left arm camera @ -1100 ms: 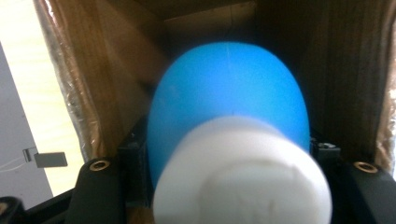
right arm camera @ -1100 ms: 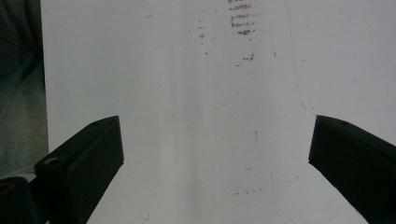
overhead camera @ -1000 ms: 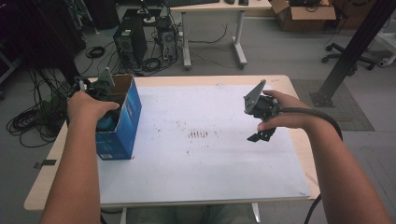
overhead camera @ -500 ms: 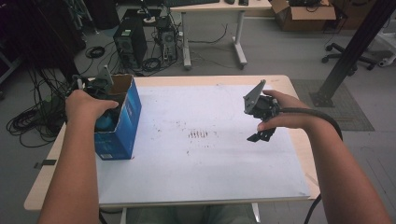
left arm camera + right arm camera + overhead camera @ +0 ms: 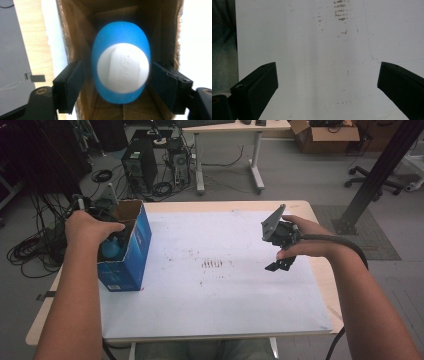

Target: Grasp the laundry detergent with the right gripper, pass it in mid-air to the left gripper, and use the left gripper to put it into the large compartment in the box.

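Observation:
An open blue cardboard box (image 5: 131, 255) stands upright at the table's left edge. Inside it is a blue bottle (image 5: 111, 249) with a white cap (image 5: 122, 68). My left gripper (image 5: 116, 75) reaches down into the box with a jaw on each side of the bottle (image 5: 121, 32). A strip of cardboard shows between the left jaw and the bottle, and the right jaw is at the bottle's edge. My right gripper (image 5: 279, 265) hovers over the right half of the white table top (image 5: 215, 310); it is open (image 5: 327, 75) with nothing between its jaws.
Brown scuff marks (image 5: 215, 264) dot the middle of the white top. Behind the table, computer towers (image 5: 137, 167) and cables (image 5: 30, 250) lie on the floor by a desk (image 5: 230, 125). A black post (image 5: 375, 175) stands at the right.
The left hand has shifted very slightly at the box. The right gripper has stayed in place.

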`<state>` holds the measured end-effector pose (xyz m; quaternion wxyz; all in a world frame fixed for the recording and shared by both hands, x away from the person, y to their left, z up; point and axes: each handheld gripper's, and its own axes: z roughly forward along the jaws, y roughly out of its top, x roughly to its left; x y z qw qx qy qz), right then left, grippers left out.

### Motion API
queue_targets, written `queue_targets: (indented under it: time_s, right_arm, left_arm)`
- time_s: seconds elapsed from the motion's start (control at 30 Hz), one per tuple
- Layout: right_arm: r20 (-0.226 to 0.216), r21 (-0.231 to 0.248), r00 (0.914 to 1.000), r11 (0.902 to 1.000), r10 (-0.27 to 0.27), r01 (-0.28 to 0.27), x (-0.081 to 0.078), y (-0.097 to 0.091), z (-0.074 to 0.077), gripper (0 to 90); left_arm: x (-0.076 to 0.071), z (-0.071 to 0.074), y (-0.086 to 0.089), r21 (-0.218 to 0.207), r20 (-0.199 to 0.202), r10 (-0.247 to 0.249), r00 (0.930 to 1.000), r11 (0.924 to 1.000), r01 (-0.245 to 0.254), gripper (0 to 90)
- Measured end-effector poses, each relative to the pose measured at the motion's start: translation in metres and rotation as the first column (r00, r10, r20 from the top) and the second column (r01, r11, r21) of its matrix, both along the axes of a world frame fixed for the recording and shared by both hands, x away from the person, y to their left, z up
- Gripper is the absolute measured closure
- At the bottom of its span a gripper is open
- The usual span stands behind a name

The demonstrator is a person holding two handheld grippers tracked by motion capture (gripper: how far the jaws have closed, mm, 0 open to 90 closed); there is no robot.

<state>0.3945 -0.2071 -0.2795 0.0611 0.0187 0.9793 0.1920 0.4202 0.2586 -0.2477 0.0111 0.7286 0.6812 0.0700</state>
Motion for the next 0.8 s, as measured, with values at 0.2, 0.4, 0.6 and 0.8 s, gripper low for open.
queue_targets:
  time_s: [0.2, 0.4, 0.6, 0.8]
  right_arm:
    - [0.000, 0.004, 1.0000, 1.0000, 0.003, -0.003, -0.001, 0.000, 0.000, 3.3]
    - [0.002, 0.003, 1.0000, 1.0000, 0.000, 0.000, -0.001, -0.002, 0.000, 3.3]
    - [0.004, 0.000, 1.0000, 1.0000, 0.002, -0.002, -0.001, -0.002, 0.002, 3.3]
    - [0.002, 0.001, 1.0000, 1.0000, 0.004, -0.004, -0.001, 0.000, 0.002, 3.3]
  left_arm:
    - [-0.002, 0.010, 0.000, 0.012, 0.014, 0.007, 0.9999, 0.9999, -0.007, 21.6]
    - [-0.003, 0.018, 0.000, 0.020, 0.020, 0.007, 0.9998, 0.9998, -0.007, 18.8]
    - [-0.003, 0.029, -0.003, 0.030, 0.033, -0.004, 0.9994, 0.9995, 0.003, 15.0]
    - [-0.003, 0.041, -0.010, 0.010, 0.048, -0.063, 0.9969, 0.9980, 0.063, 8.6]
